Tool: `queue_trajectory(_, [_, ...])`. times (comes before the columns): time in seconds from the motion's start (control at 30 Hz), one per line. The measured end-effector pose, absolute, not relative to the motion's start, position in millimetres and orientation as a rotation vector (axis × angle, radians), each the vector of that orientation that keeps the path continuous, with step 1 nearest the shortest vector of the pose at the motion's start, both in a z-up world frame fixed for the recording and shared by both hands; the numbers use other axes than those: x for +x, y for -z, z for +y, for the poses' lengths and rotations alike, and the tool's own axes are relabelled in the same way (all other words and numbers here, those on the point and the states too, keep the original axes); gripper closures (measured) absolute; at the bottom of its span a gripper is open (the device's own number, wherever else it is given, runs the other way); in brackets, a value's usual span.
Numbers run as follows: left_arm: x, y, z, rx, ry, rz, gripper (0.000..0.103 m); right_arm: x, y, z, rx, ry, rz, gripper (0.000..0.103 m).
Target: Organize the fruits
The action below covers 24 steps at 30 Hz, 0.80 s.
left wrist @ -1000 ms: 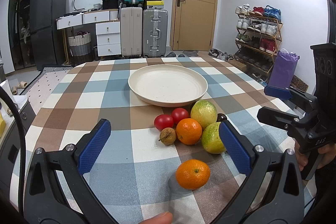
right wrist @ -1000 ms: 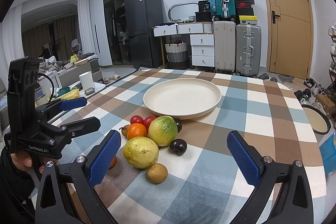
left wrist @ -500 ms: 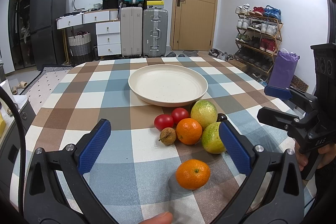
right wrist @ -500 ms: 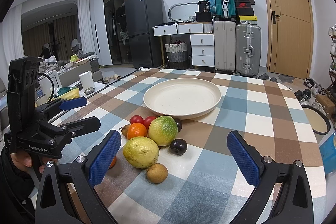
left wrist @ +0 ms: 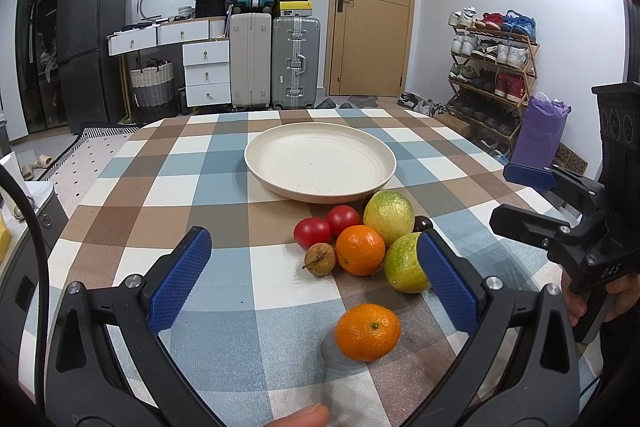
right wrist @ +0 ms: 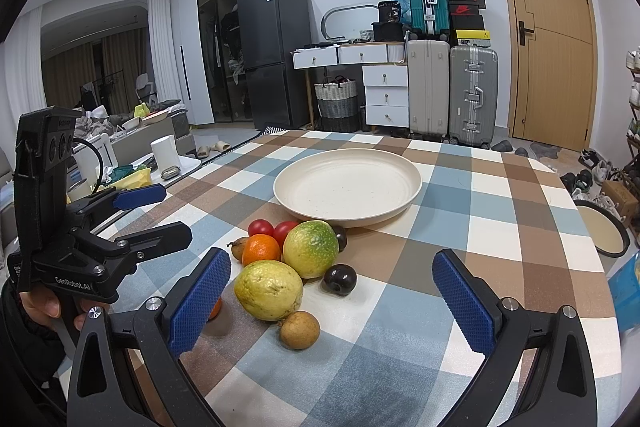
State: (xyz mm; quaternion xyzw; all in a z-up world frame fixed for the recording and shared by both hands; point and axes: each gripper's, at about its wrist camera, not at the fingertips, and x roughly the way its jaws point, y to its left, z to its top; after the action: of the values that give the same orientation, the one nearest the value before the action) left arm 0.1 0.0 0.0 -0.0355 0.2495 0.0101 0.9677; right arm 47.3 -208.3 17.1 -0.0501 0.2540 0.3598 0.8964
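Observation:
A cream plate [left wrist: 320, 163] [right wrist: 347, 185] lies bare on the checked table. In front of it sits a cluster of fruit: two red tomatoes [left wrist: 312, 231], an orange [left wrist: 360, 249], two yellow-green guavas [left wrist: 389, 211] [right wrist: 268, 289], a dark plum [right wrist: 340, 279] and small brown fruits [left wrist: 320, 259] [right wrist: 299, 329]. A second orange [left wrist: 367, 331] lies alone nearer me. My left gripper [left wrist: 316, 279] stands open just short of the fruit, holding nothing. My right gripper [right wrist: 330, 303] is open too, with the cluster ahead between its fingers.
The checked tablecloth [left wrist: 168, 195] covers a round table. Suitcases [left wrist: 296, 61], white drawers [left wrist: 206, 71] and a door [left wrist: 374, 3] stand behind. A shoe rack [left wrist: 492, 67] is at the right. A hand [right wrist: 44, 307] holds the left gripper's handle.

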Motion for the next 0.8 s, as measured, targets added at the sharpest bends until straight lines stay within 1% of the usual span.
queue_trajectory(0.8, [0.1, 0.0, 0.0, -0.071, -0.021, 0.505, 0.000, 43.5, -16.6, -205.6, -0.126, -0.759, 0.517, 0.000])
